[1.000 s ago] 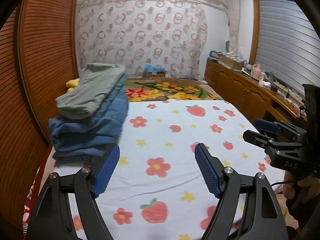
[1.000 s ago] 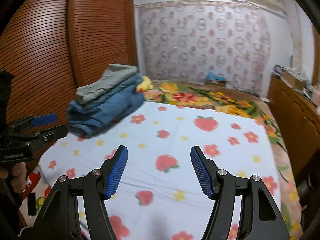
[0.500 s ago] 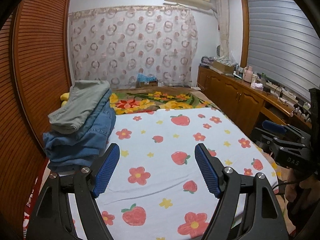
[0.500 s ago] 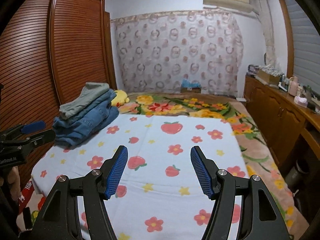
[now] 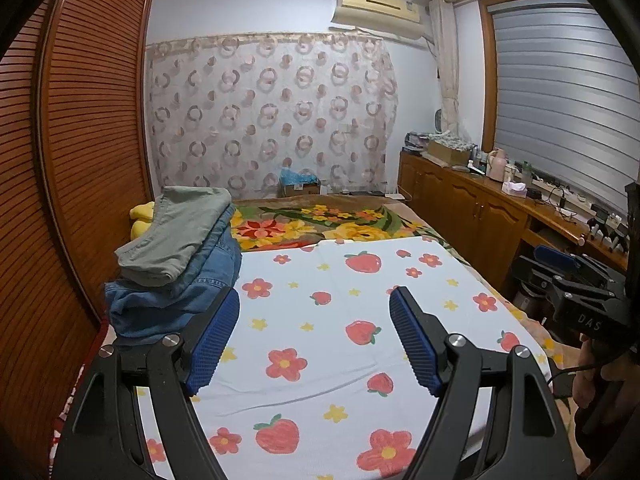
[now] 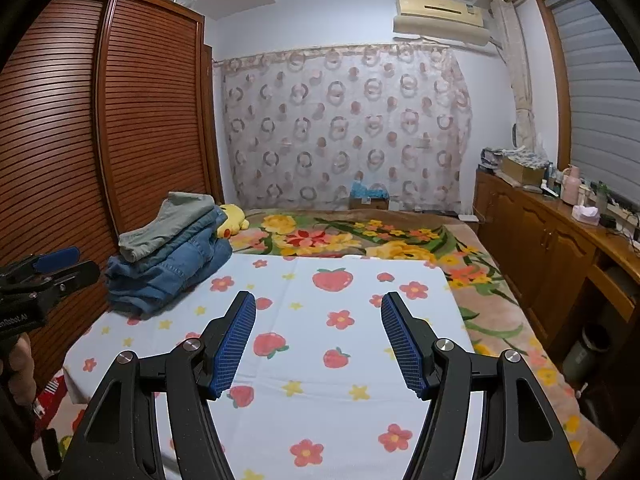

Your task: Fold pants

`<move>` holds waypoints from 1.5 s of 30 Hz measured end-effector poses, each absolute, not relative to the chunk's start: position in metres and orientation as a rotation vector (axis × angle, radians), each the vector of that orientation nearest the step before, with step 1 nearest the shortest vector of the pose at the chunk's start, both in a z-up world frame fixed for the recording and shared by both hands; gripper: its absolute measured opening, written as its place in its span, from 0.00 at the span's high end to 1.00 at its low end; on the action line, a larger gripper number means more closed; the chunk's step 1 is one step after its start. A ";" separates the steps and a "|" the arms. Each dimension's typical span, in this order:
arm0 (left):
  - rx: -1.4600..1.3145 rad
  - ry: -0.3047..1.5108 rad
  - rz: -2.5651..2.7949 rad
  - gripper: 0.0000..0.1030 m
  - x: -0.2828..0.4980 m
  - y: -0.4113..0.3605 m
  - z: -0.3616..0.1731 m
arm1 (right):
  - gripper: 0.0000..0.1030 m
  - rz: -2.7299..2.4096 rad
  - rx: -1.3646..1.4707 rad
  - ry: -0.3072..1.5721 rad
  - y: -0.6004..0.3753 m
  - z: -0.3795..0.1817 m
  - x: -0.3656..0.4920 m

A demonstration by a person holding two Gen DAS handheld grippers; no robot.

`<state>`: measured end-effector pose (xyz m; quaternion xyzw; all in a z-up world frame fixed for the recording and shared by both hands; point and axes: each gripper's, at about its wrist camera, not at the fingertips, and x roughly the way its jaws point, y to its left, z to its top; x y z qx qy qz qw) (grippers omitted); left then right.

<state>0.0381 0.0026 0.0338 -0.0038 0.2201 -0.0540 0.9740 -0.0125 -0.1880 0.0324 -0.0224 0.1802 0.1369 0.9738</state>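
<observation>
My left gripper (image 5: pixel 314 338) and right gripper (image 6: pixel 318 340) both stand with jaws apart, nothing between them. The pants (image 5: pixel 176 268) lie folded in a stack at ten o'clock on the strawberry-print sheet (image 5: pixel 340 320): grey-green pair on top, blue denim beneath, edges uneven.

Ahead of me a white sheet printed with strawberries and flowers (image 5: pixel 320 320) covers the bed, over a floral blanket (image 6: pixel 360 236). A yellow plush toy (image 6: pixel 234 218) lies by the slatted wooden wardrobe (image 6: pixel 120 120). A ring-patterned curtain (image 5: pixel 272 112) hangs beyond, under a beige air conditioner (image 5: pixel 378 10). To my right, a cluttered wooden sideboard (image 5: pixel 480 208).
</observation>
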 end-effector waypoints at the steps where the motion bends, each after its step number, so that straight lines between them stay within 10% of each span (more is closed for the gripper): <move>1: -0.008 0.444 -0.107 0.24 0.038 0.003 0.034 | 0.34 0.275 -0.044 0.363 -0.188 0.032 -0.012; 45: -0.011 0.453 -0.098 0.24 0.038 0.010 0.032 | 0.34 0.280 -0.044 0.359 -0.191 0.034 -0.007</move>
